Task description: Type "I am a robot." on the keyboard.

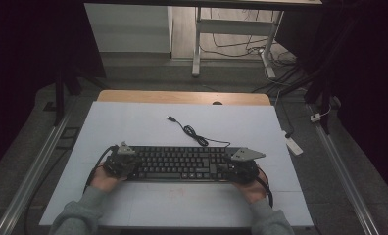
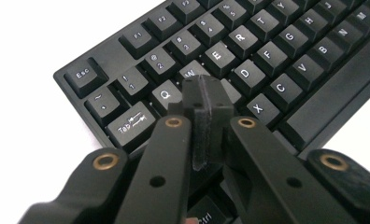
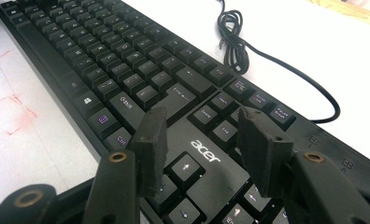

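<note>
Keyboard (image 1: 180, 163) lies flat; left gripper (image 2: 206, 93), jaws clenched together, presses near the A key, while right gripper (image 3: 199, 140) hovers, jaws spread, above the arrow keys.

- The left claw (image 2: 206, 116) is rising from 6 o'clock, its two black jaws pressed together with no gap between them.
- Its tip is hovering over or touching the black keyboard (image 2: 309, 112) around the W, A and S keys; contact cannot be told.
- The keyboard is lying slantwise on the white surface (image 2: 33, 154), Esc key (image 2: 82, 74) sitting at 10 o'clock.
</note>
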